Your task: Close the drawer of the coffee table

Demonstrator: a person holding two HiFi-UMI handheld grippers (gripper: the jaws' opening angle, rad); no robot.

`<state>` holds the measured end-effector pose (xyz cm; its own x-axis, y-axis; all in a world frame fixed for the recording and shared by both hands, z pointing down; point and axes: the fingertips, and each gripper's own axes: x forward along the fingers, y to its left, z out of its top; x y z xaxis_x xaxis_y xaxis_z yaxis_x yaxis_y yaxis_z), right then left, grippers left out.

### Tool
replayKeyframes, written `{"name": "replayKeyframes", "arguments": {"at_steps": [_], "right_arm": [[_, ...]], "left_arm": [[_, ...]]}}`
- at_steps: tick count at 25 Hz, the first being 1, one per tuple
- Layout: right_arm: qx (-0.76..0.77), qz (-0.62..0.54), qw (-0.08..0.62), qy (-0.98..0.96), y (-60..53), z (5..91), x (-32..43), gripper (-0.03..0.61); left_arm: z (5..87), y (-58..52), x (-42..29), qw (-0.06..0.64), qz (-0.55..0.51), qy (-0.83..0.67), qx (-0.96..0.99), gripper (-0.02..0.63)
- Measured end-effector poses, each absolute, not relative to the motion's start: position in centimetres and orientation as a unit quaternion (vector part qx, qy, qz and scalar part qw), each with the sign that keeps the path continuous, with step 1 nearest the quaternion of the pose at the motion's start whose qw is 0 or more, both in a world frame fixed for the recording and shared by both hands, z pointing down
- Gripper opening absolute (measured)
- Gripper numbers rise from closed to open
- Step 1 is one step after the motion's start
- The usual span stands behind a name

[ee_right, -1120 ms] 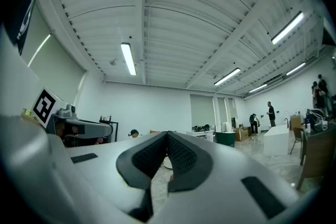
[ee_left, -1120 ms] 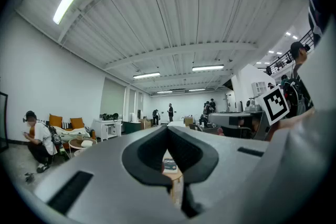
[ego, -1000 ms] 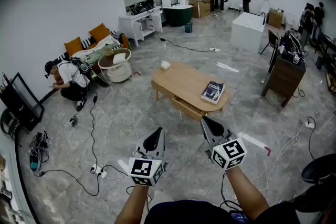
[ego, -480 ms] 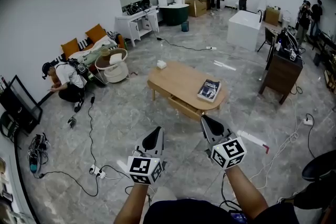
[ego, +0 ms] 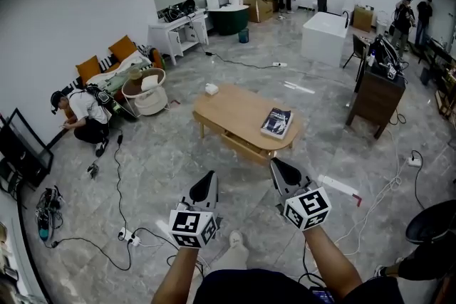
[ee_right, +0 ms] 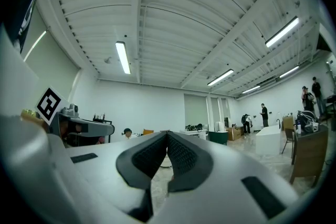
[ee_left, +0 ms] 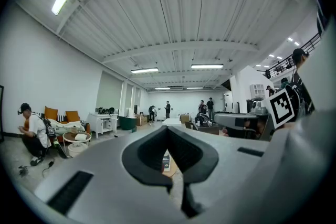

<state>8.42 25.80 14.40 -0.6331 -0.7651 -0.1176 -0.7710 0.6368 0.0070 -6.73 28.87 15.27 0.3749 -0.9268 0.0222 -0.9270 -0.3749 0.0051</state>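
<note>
The oval wooden coffee table (ego: 239, 110) stands on the grey floor a couple of steps ahead. Its drawer (ego: 244, 148) juts out from under the near edge. A dark book (ego: 276, 122) lies on the top at the right, and a small white box (ego: 211, 89) sits at the far left end. My left gripper (ego: 207, 183) (ee_left: 168, 129) and right gripper (ego: 281, 169) (ee_right: 167, 135) are held side by side in the air, well short of the table. Both are shut with nothing between the jaws. Through the left jaws' gap I glimpse the book (ee_left: 166, 161).
A person (ego: 80, 111) crouches by the left wall near a round basket (ego: 140, 92). Cables and a power strip (ego: 130, 237) trail over the floor at left. A white strip (ego: 336, 186) lies right of my right gripper. A dark cabinet (ego: 373, 94) stands at right.
The view has shifted forward and to the right, so the table sits slightly further left in the frame. Both grippers keep their pose and stay shut. A shoe now shows between my arms.
</note>
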Motion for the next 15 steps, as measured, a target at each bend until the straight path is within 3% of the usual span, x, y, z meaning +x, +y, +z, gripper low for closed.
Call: {"name": "replayKeyframes", "arguments": {"at_steps": [15], "right_arm": [[-0.437, 0.027, 0.037, 0.898, 22.3, 15.5, 10.1, 0.018]], "left_arm": [[16.5, 24.8, -4.7, 0.022, 0.014, -0.541, 0.84, -0.002]]}}
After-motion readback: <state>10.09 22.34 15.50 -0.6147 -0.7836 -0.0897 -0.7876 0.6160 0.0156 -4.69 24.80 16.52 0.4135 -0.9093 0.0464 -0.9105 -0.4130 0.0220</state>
